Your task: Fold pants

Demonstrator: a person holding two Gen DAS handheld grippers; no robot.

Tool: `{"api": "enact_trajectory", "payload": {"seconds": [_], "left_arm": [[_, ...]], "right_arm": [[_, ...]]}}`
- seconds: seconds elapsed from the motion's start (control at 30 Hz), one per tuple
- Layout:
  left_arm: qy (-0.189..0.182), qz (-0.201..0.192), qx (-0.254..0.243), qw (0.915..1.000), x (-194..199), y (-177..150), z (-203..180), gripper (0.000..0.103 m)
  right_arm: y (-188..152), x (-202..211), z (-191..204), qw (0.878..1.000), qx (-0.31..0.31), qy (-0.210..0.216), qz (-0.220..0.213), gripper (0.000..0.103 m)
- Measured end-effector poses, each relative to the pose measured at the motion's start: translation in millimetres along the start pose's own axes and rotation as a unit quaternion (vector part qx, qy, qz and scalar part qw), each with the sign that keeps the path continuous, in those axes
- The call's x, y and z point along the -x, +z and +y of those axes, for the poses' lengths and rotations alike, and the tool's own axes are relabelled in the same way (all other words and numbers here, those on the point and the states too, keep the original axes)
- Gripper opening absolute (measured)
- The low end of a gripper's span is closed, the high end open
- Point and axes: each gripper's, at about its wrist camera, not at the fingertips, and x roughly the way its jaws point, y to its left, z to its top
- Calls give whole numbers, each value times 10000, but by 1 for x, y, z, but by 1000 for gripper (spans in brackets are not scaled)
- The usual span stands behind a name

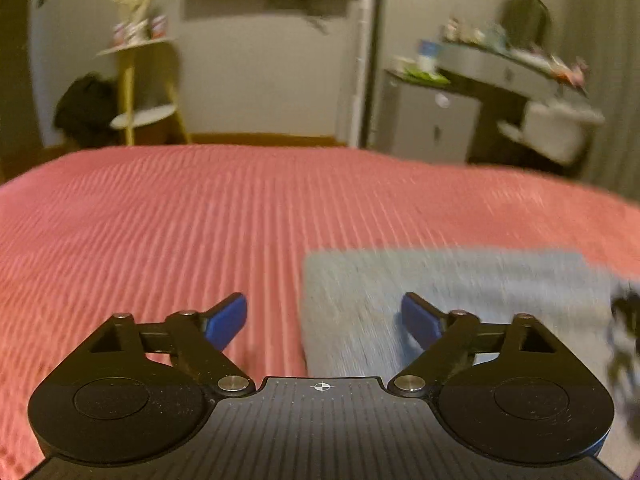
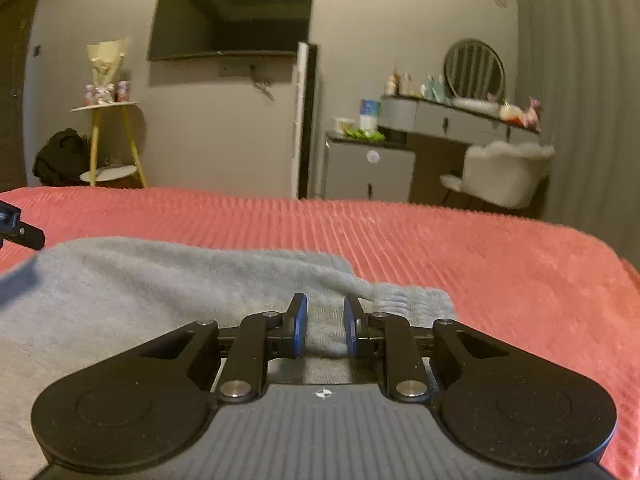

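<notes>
Grey fleece pants (image 2: 140, 300) lie folded on a red ribbed bedspread (image 2: 460, 248). In the left wrist view the pants (image 1: 460, 292) lie at the lower right, blurred. My left gripper (image 1: 324, 320) is wide open and empty, straddling the pants' left edge just above the bed. My right gripper (image 2: 324, 324) has its blue pads narrowly apart with a fold of the pants near the cuff between them; whether they pinch it is unclear. The left gripper shows at the left edge of the right wrist view (image 2: 20, 232).
The red bedspread (image 1: 160, 220) stretches far left and ahead. Beyond the bed stand a yellow-legged side table (image 2: 108, 140), a wall TV (image 2: 232, 16), a small grey cabinet (image 2: 372, 172), a vanity with a round mirror (image 2: 472, 68) and a white chair (image 2: 504, 172).
</notes>
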Motion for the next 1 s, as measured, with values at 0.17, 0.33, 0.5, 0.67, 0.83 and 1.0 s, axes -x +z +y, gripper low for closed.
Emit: {"api": "enact_trajectory", "payload": {"seconds": [0.17, 0.33, 0.5, 0.67, 0.83, 1.0], "left_arm": [[614, 293, -321, 9972, -29, -13, -12, 102], [986, 510, -299, 9934, -23, 3, -14, 99], [43, 160, -203, 9997, 38, -13, -17, 86], [-8, 448, -313, 9985, 50, -67, -27, 94], [719, 556, -154, 9957, 59, -69, -2, 98], [-102, 378, 803, 9960, 89, -72, 16, 92]], "right_arm": [[-8, 3, 17, 9993, 187, 199, 240, 21], [-19, -1, 16, 9981, 516, 157, 297, 20], [-3, 38, 5, 9993, -156, 220, 264, 20], [-7, 66, 19, 9971, 39, 623, 431, 22], [-19, 53, 28, 9901, 423, 413, 1275, 23], [-15, 68, 9, 9898, -247, 305, 1367, 24]]}}
